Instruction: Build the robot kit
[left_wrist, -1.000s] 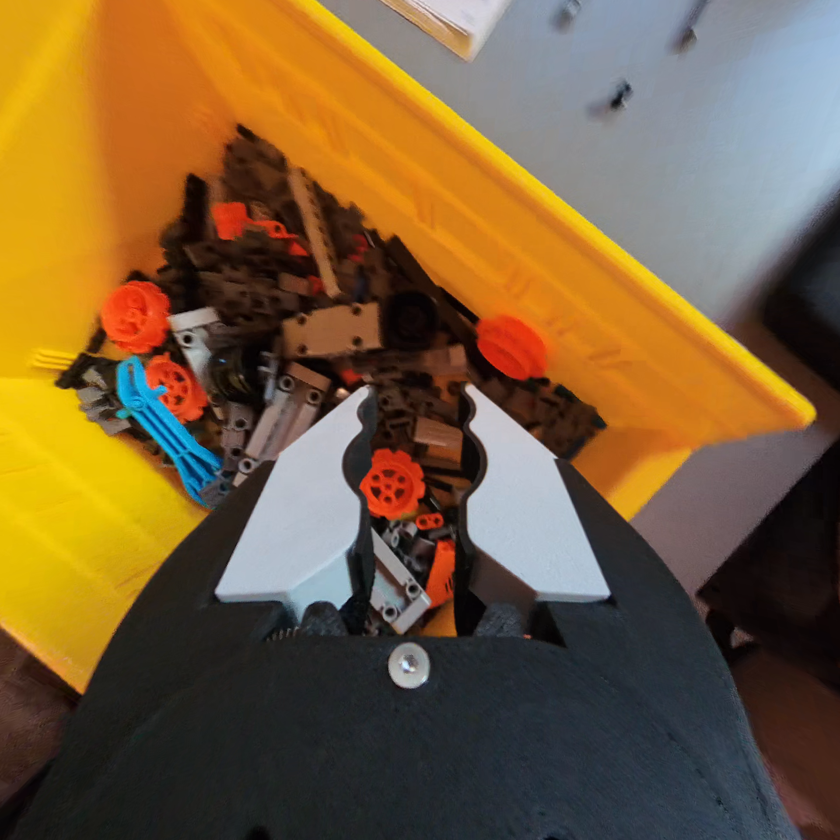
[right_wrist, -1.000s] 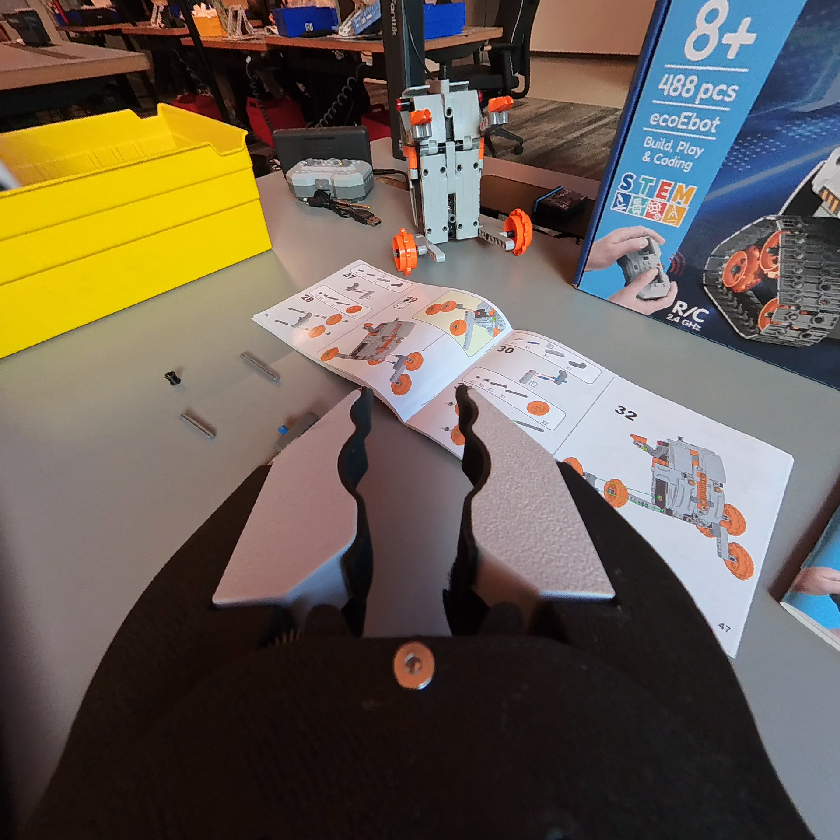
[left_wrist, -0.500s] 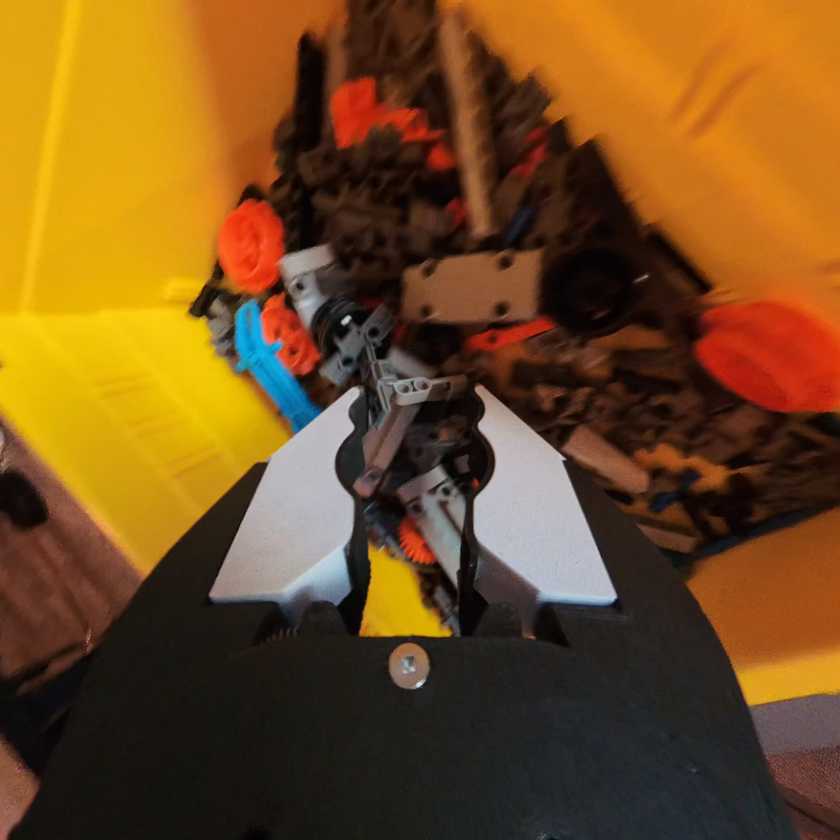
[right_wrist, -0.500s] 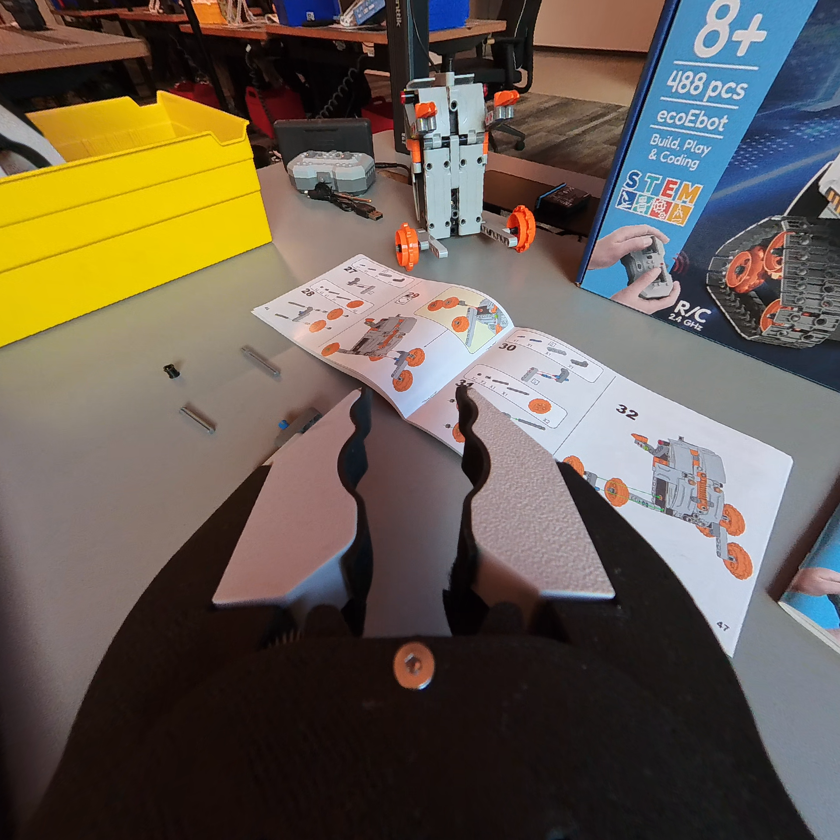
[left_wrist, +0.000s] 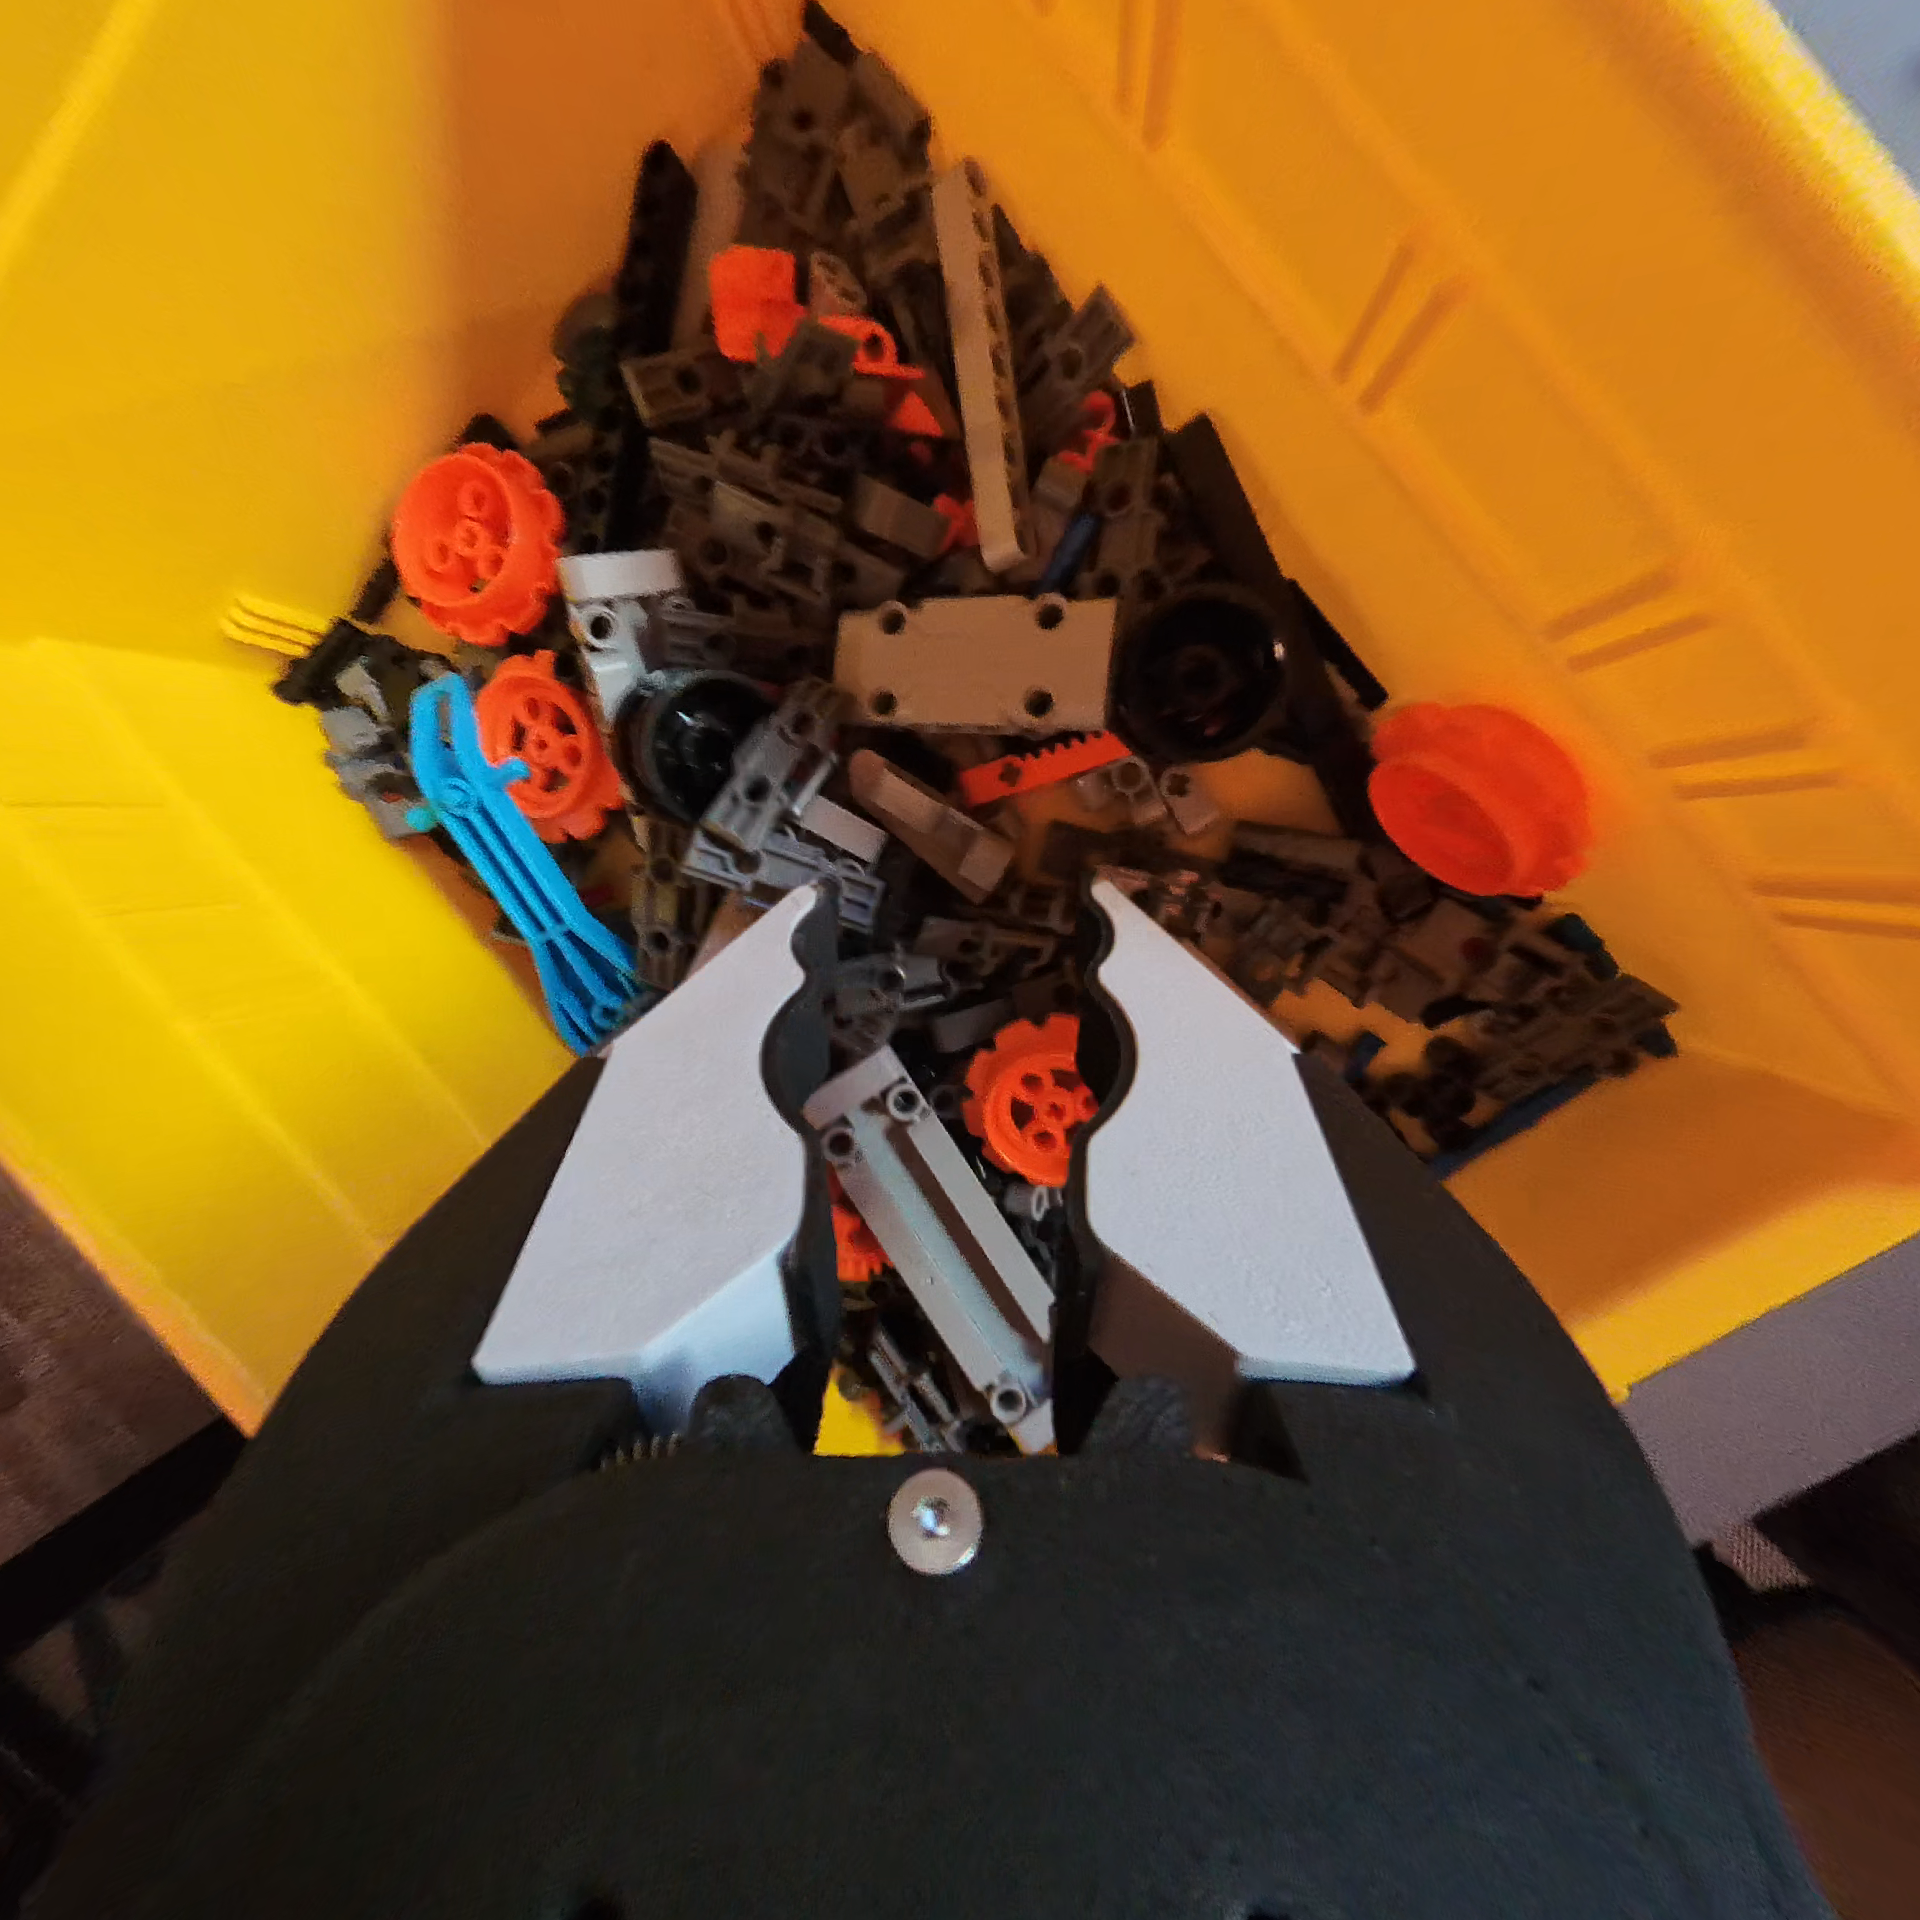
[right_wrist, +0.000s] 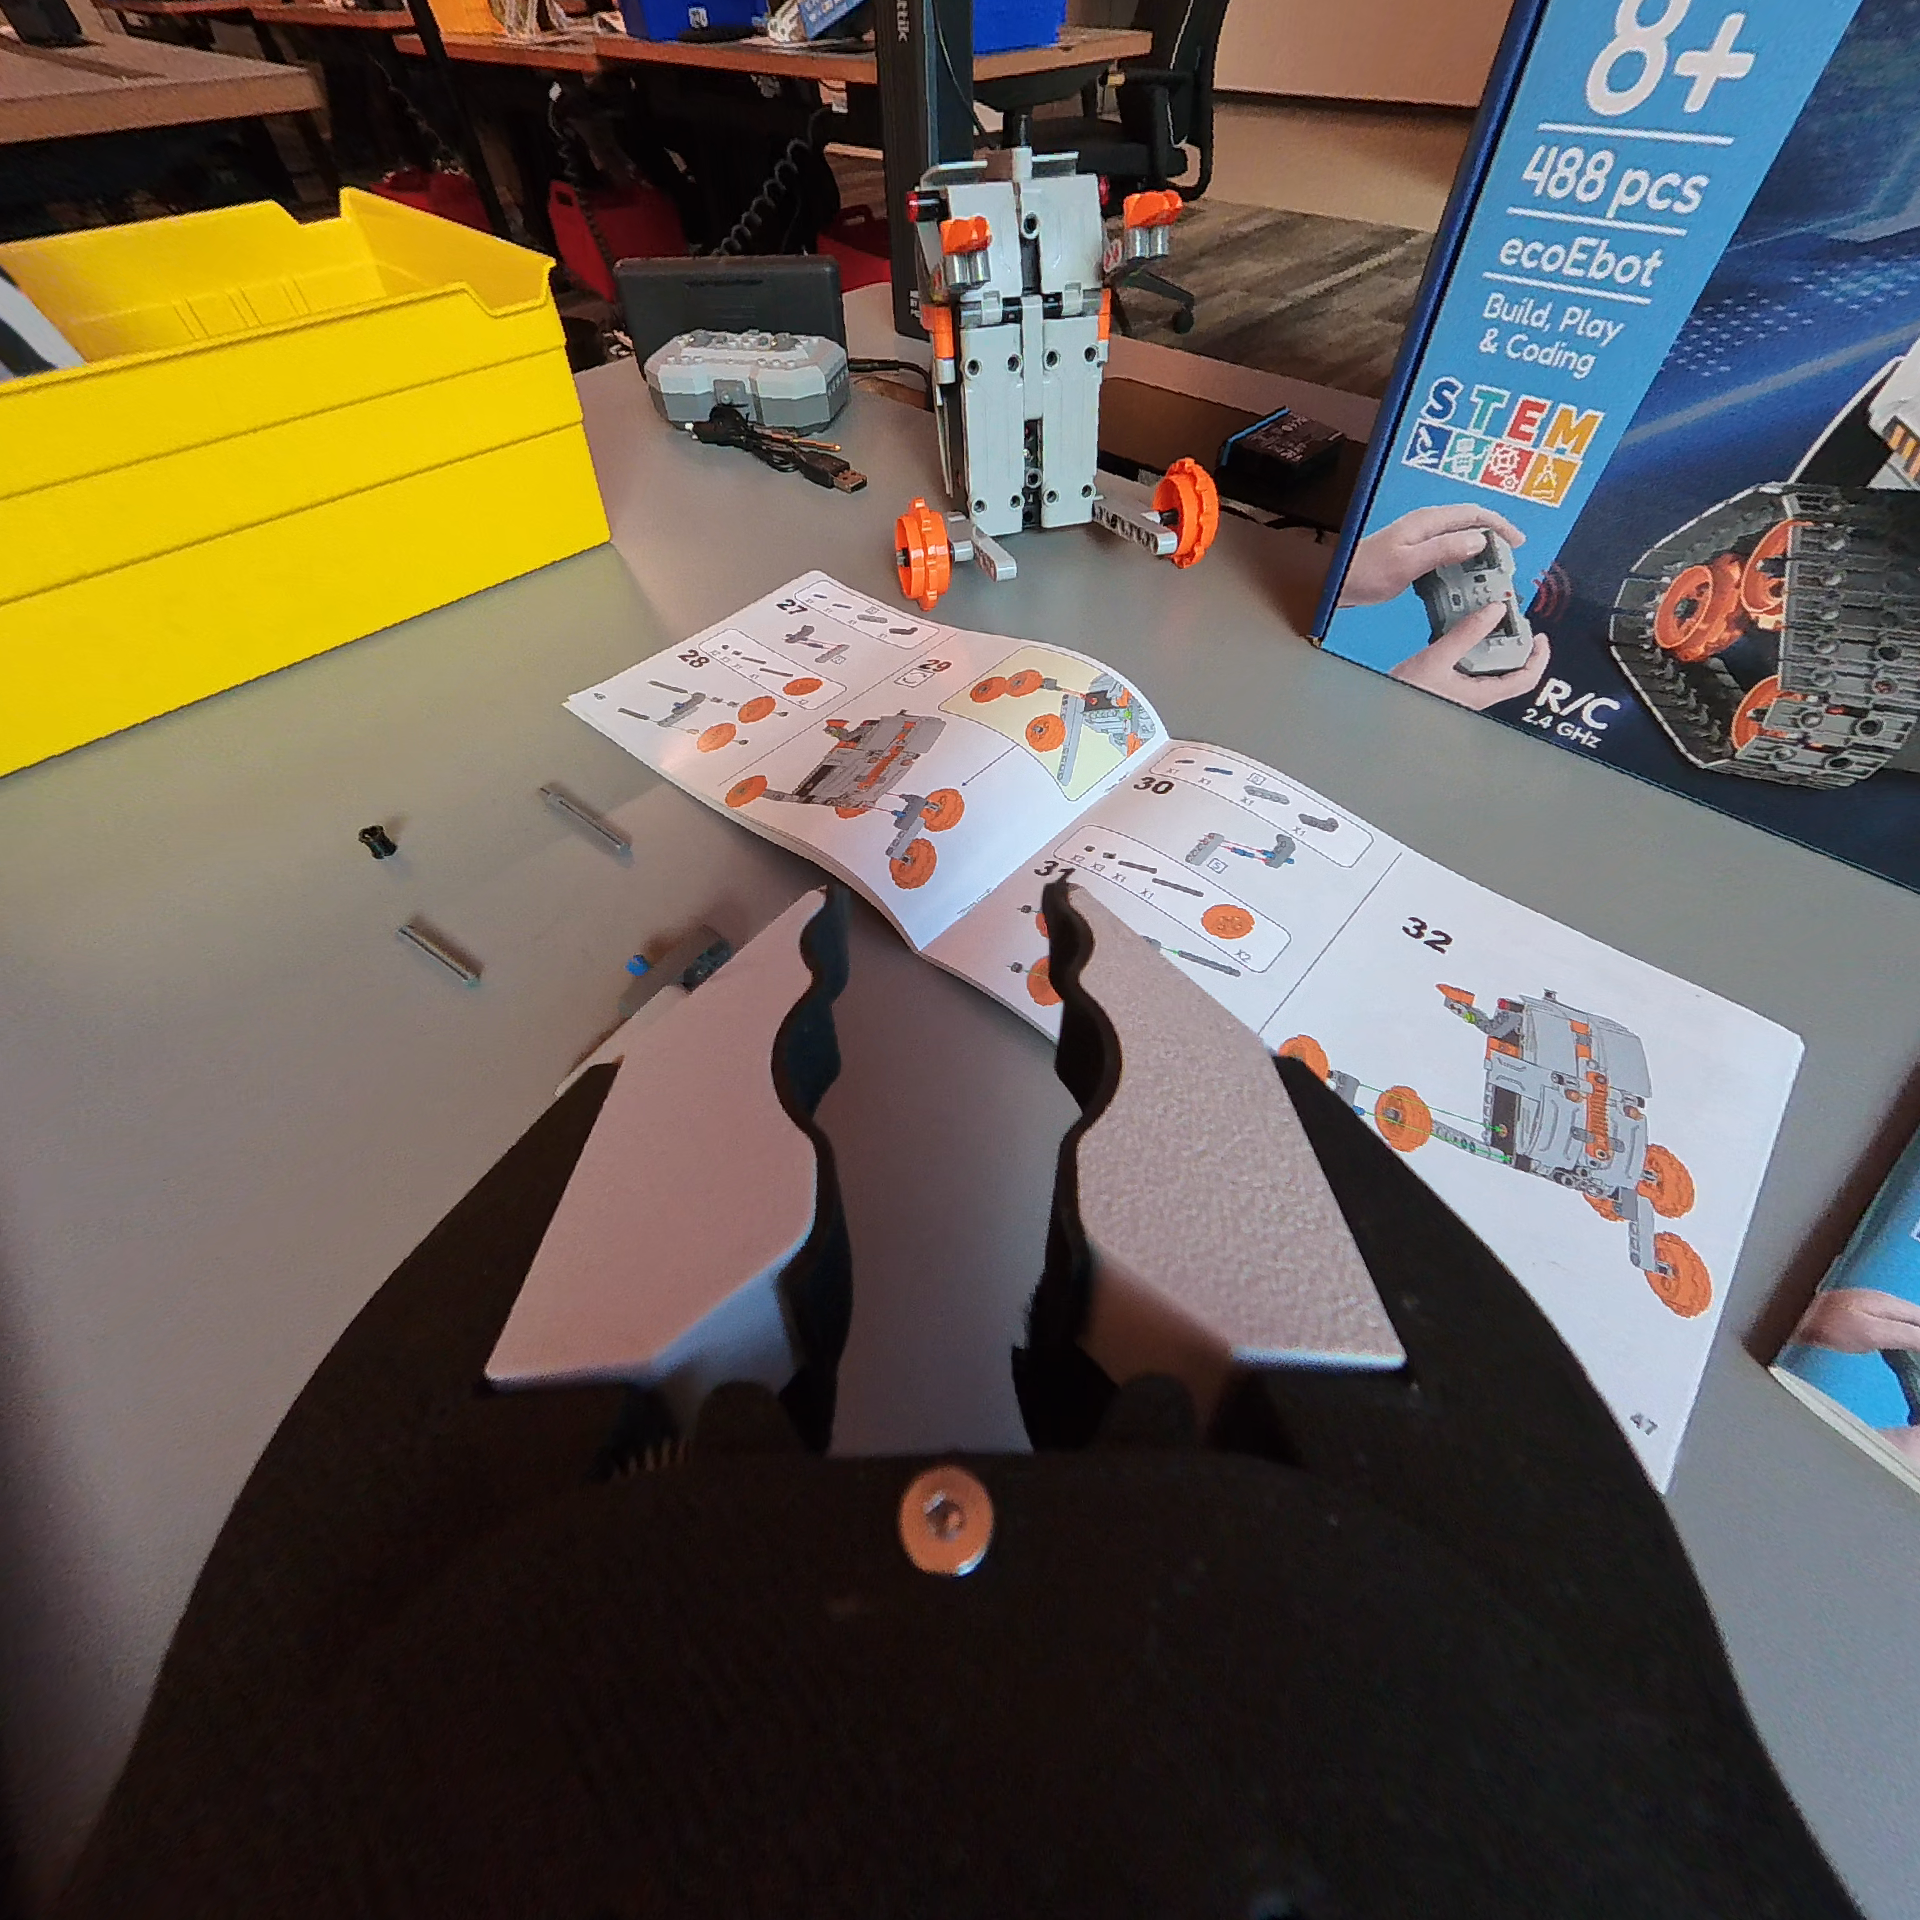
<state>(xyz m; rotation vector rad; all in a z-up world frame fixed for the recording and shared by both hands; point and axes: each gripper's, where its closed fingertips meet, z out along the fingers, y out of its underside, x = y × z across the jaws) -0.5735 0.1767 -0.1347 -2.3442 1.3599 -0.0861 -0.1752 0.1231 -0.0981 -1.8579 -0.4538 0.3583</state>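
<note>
In the left wrist view my left gripper (left_wrist: 954, 894) is open and empty over a heap of building parts in a yellow bin (left_wrist: 208, 312). Between its fingers lie a grey beam (left_wrist: 925, 1216) and an orange wheel (left_wrist: 1029, 1112). More orange wheels (left_wrist: 473, 540) (left_wrist: 1475, 800), a blue tool (left_wrist: 499, 842) and a grey block (left_wrist: 977, 665) lie in the heap. In the right wrist view my right gripper (right_wrist: 940, 899) is open and empty above the grey table (right_wrist: 260, 1091), at the edge of an open instruction booklet (right_wrist: 1143, 883).
On the table stand a grey and orange part-built model (right_wrist: 1029, 384), the yellow bin (right_wrist: 270, 447), a grey controller (right_wrist: 743, 374) with a cable, and a blue kit box (right_wrist: 1662, 416). Two grey axles (right_wrist: 587, 821) (right_wrist: 442, 953), a black pin (right_wrist: 377, 840) and a small grey piece (right_wrist: 686, 961) lie left of my right gripper. Some 40 cm of space lies between my two pairs of fingers. The grey block (left_wrist: 977, 665) is about 4 cm from my left fingertips.
My left gripper dipped close into the heap, then drew back a little; parts between its fingers shifted. My right gripper has barely moved.
</note>
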